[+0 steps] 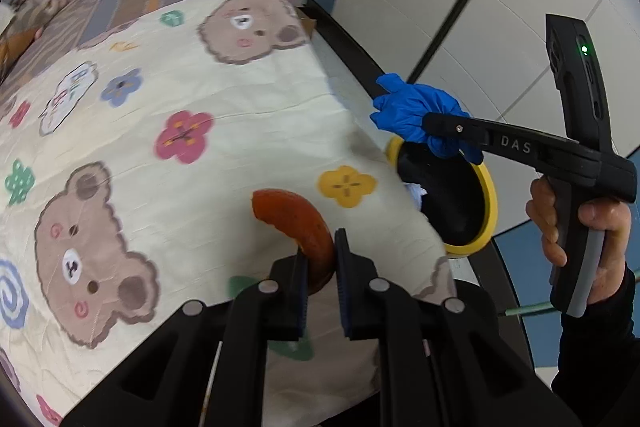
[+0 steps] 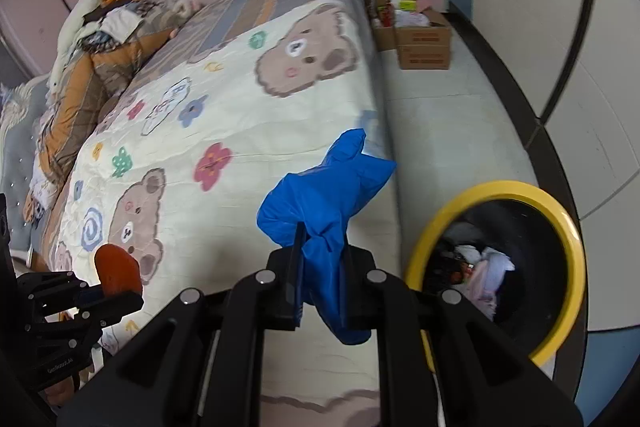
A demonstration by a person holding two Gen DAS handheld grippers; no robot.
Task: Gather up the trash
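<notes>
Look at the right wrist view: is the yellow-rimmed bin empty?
No. Inside the yellow-rimmed bin, pale crumpled trash already lies against the black liner.

- Your bin (image 2: 560, 211), with its yellow rim, stands on the floor just beside the bed (image 2: 240, 99); its mouth is open from above.
- The bare floor strip (image 2: 440, 115) is passable as far as the cardboard boxes (image 2: 424, 43).
- The bed's edge bounds that strip on the left.

The right gripper (image 2: 322, 269) has its jaws clamped on a crumpled blue glove (image 2: 324, 195) above the bed's bear-print quilt (image 2: 240, 115), beside a yellow-rimmed black bin (image 2: 560, 223) on the floor, while the left gripper (image 2: 100, 301) pinches an orange-brown peel (image 2: 116, 269).
</notes>
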